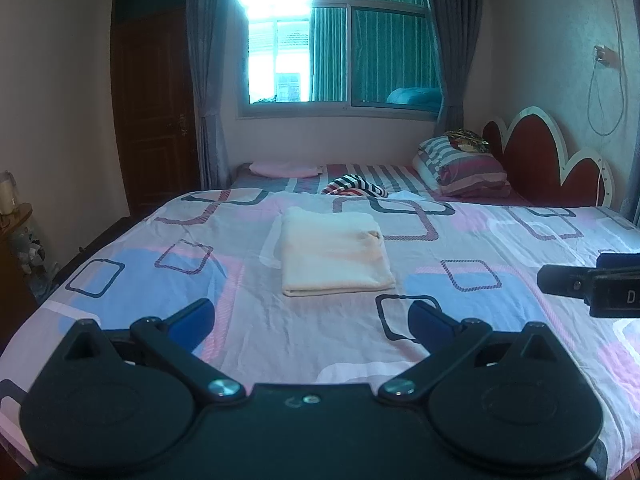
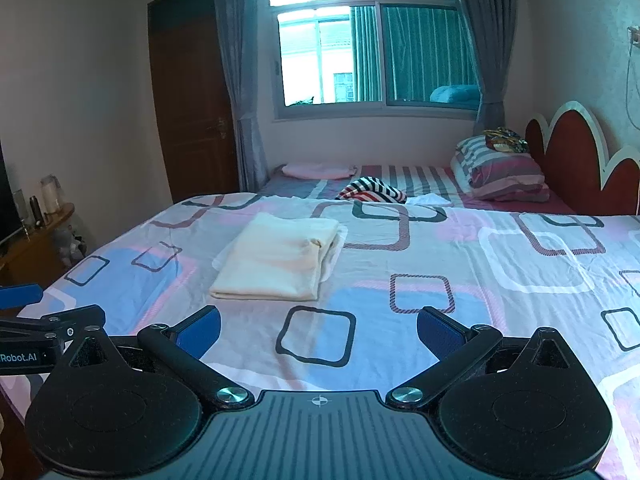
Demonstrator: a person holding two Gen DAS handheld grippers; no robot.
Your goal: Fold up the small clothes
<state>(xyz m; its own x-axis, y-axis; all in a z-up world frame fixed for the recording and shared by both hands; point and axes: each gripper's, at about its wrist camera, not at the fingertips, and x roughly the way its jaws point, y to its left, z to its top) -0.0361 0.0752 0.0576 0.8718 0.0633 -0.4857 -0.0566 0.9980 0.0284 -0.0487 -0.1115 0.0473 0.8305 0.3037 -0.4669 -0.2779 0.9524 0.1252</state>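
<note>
A cream garment (image 1: 334, 254) lies folded into a neat rectangle on the patterned bedsheet (image 1: 152, 276), a short way beyond both grippers. The right wrist view shows the same cream garment (image 2: 278, 258) left of centre. My left gripper (image 1: 312, 322) is open above the sheet, blue pads wide apart, nothing between them. My right gripper (image 2: 318, 330) is open too and holds nothing. Farther back a striped red, black and white garment (image 1: 354, 186) lies crumpled, with a pink garment (image 1: 286, 169) folded flat behind it to the left.
The right gripper's body (image 1: 592, 284) juts in at the right edge of the left wrist view. Striped pillows (image 1: 464, 166) and a red headboard (image 1: 548, 156) stand at the back right. A wooden shelf (image 2: 36, 236) with bottles stands off the bed's left side.
</note>
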